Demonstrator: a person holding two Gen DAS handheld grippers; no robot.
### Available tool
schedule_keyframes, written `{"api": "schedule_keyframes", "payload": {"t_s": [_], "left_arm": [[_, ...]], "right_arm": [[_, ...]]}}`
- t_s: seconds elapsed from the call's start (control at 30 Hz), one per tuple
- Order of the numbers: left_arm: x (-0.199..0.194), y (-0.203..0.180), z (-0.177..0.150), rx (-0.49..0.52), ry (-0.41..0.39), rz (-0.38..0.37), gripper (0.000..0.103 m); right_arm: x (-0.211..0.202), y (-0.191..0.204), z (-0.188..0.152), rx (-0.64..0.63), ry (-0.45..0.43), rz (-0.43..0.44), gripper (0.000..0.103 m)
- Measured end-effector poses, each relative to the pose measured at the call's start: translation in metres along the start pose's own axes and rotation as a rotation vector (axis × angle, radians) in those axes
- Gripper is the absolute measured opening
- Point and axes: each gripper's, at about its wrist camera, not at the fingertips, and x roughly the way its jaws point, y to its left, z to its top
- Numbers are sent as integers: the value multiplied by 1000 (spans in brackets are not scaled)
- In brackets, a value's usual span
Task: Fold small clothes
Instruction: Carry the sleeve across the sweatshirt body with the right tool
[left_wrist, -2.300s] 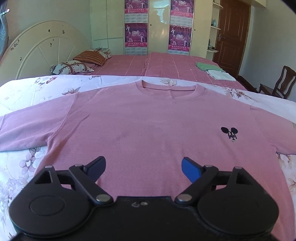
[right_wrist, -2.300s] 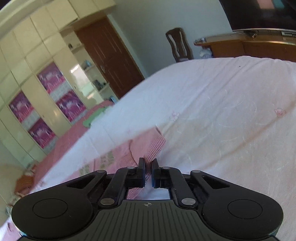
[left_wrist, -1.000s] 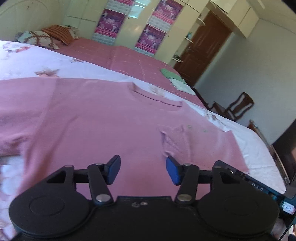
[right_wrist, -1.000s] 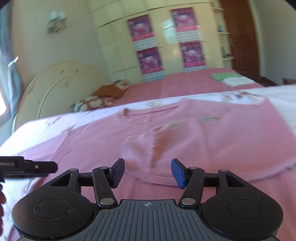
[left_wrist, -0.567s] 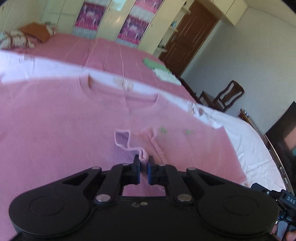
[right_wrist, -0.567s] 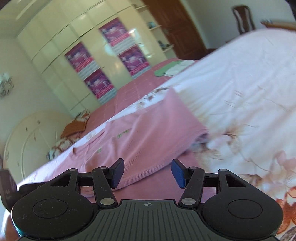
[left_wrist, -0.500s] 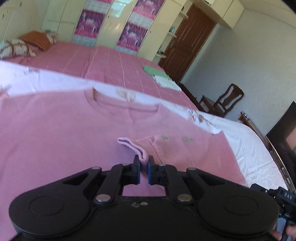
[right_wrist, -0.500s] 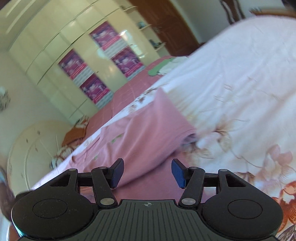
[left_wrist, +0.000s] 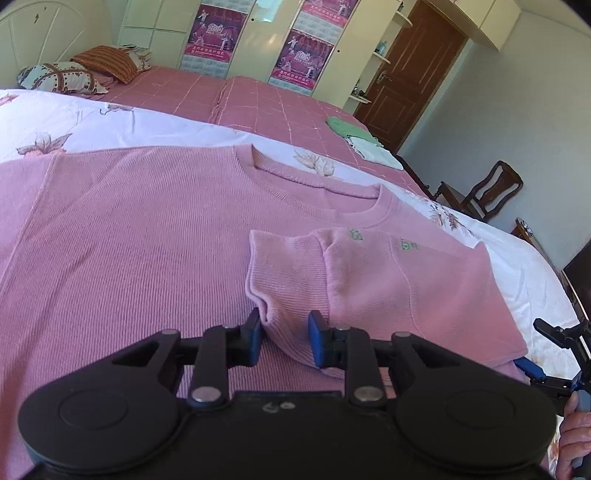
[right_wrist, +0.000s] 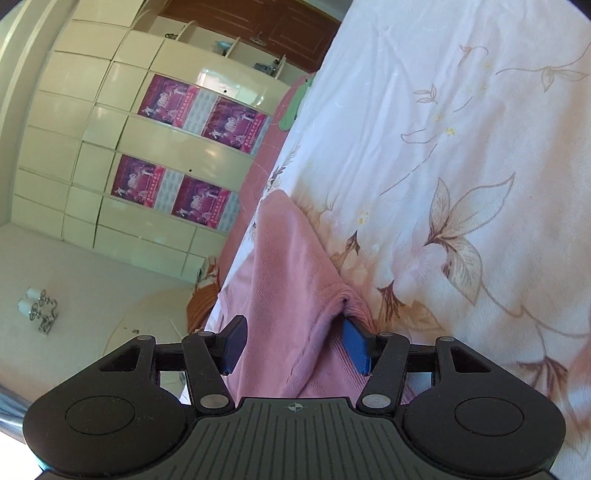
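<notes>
Left gripper (left_wrist: 284, 338): jaws narrow and just opened a little; the cuff of the folded-in sleeve (left_wrist: 286, 280) lies between them, pads not visibly pressing. I read this as a release, sleeve laid down.

Right gripper (right_wrist: 293, 349): jaws about half open, rolled on its side, straddling the folded side edge of the pink sweater (right_wrist: 291, 280). One blue pad sits against the fabric at the crease; the other stands clear. No grip yet.

Sweater position: pink sweater (left_wrist: 140, 251) lies flat, front side down or up I cannot tell, on the floral sheet (left_wrist: 55, 122) of the near bed, collar (left_wrist: 317, 181) toward the far edge of the bed. Its right-hand side is folded inward over the body, sleeve doubled back on top, small green marks showing on the folded panel. The other sleeve is spread toward the left edge of the bed, unfolded.

Beyond: a second bed with a pink checked cover (left_wrist: 251, 99), a small stack of green and white folded clothes (left_wrist: 358, 142) on it, pillows (left_wrist: 74, 70) at its head.

Step in hand (judgement): first side fold finished, sleeve being set.

Next move calls for: left gripper clear of the cuff without dragging it; both grippers to the unfolded side, pinch shoulder and hem, carry across to match the first fold.
</notes>
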Motion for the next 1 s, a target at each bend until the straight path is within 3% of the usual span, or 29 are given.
{"api": "schedule_keyframes", "payload": {"t_s": [0.03,0.07,0.1,0.17,0.23,0.33,0.37,0.47,0.53,0.57,0.6,0.63,0.73,0.77,0.8,0.93,1.0], "left_arm": [[3,1,1,-4,-1,-1,19],[6,0,2,-7,2,1,6],[6,-4,6,-1,-4,12,6],[-14,-29,12,124,-134,32,6],[-41,-50,14,200,-272,22,6],[-54,-51,2,229,-349,88,6],[-47,-47,-5,246,-326,124,6],[-13,-25,-17,190,-138,157,9],[-10,-15,-19,140,-125,153,22],[-14,-12,-17,120,-139,155,36],[-16,-11,-15,110,-154,158,57],[-19,-8,-13,103,-174,161,63],[-16,4,-5,75,-149,119,58],[-10,6,-2,67,-114,99,33],[-4,6,-3,84,-95,113,22],[-12,3,-4,114,-147,176,14],[-20,1,0,123,-203,195,51]], "right_arm": [[1,0,2,-6,0,-8,56],[2,2,-1,-24,-1,-22,56],[3,6,-1,-55,0,-43,38],[7,13,-3,-124,13,-121,10],[8,8,-10,-119,13,-123,9],[2,2,-20,-124,7,-109,7],[0,1,-21,-124,7,-106,7],[2,2,-21,-134,10,-110,7],[3,5,-19,-146,18,-119,7],[3,7,-19,-156,22,-122,7],[4,9,-18,-167,26,-125,7],[4,9,-18,-176,31,-124,7],[0,9,-16,-180,52,-108,8],[-4,9,-17,-187,55,-106,8],[-10,10,-18,-203,53,-104,8],[-33,19,-19,-285,-13,-131,8],[-38,24,-12,-306,-49,-127,8]]}}
